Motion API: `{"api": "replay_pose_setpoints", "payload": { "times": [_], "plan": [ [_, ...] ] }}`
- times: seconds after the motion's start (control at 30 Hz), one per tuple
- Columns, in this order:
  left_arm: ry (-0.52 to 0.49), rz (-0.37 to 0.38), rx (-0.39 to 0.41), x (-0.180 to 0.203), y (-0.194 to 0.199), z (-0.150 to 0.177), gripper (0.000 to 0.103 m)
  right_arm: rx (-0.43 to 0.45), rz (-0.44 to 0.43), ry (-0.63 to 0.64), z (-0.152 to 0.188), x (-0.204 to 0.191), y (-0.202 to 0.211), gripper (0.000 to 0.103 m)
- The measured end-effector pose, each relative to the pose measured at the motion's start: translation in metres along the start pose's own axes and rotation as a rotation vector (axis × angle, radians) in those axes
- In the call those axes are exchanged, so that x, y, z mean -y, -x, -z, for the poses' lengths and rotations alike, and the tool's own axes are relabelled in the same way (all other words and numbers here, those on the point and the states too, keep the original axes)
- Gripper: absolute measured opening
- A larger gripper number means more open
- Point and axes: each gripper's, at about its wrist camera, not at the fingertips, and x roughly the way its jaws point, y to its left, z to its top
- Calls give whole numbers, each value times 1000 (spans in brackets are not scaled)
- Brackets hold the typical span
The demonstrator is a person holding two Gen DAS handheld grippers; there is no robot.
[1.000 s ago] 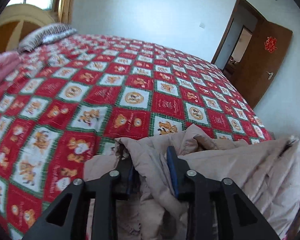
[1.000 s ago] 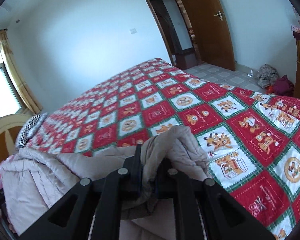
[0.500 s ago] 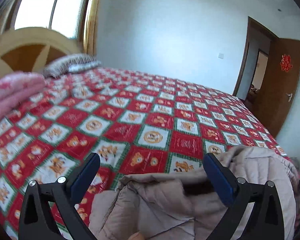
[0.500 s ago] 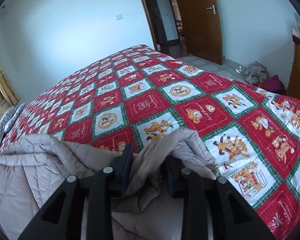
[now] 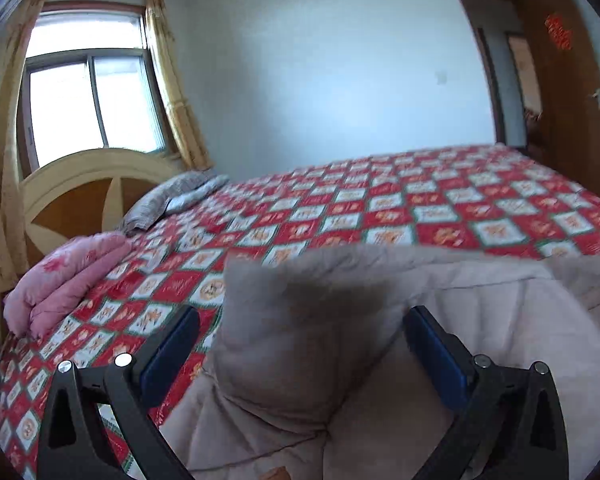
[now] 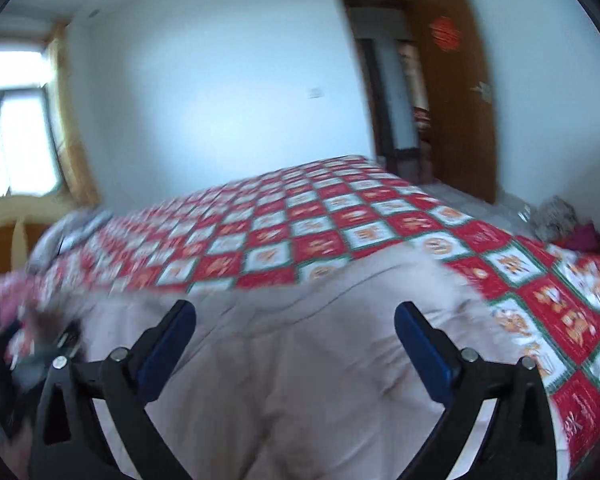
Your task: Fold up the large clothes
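Covering the room's centre, the bed (image 5: 420, 208) carries the beige padded coat (image 6: 300, 360) at its near edge, long axis running left to right across both views. The coat lies directly below and ahead of both tongs; neither hand is clearly nearer. The left gripper (image 5: 300, 344) stands spread, a raised fold between its jaws, apparently untouched. The right gripper (image 6: 296, 340) stands spread above flat fabric. One second earlier, both were pinching coat folds; both have since released.

left tongs (image 5: 300, 332): spread wide, gripping nothing | right tongs (image 6: 295, 322): spread wide, gripping nothing
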Motion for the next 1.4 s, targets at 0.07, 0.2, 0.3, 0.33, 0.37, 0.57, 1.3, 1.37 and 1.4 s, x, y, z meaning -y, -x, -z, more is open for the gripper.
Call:
{"api": "replay_pose_setpoints", "payload": {
  "times": [0.07, 0.2, 0.3, 0.33, 0.37, 0.57, 1.3, 1.37, 1.4],
  "plan": [
    [47, -1, -123, -6, -32, 5, 102, -40, -5, 110, 13, -21, -15, 102],
    [173, 32, -248, -26, -68, 19, 102, -138, 35, 115, 22, -16, -51, 102],
    [207, 70, -284, -30, -80, 27, 102, -221, 24, 28, 28, 1, -74, 102],
    [220, 85, -295, -32, -84, 29, 102, -225, 25, 24, 29, 3, -77, 103],
    [225, 91, -301, -30, -84, 31, 102, -231, 26, 30, 31, 2, -78, 103],
    [228, 122, -332, -26, -87, 34, 102, -281, 64, 46, 41, 1, -84, 103],
    [161, 119, -352, -13, -90, 33, 102, -345, 117, 51, 55, 6, -89, 103],
    [137, 107, -369, -11, -85, 29, 102, -345, 124, 56, 56, 5, -90, 103],
    [120, 101, -371, -10, -80, 28, 102, -344, 125, 57, 56, 5, -90, 103]
  ]
}}
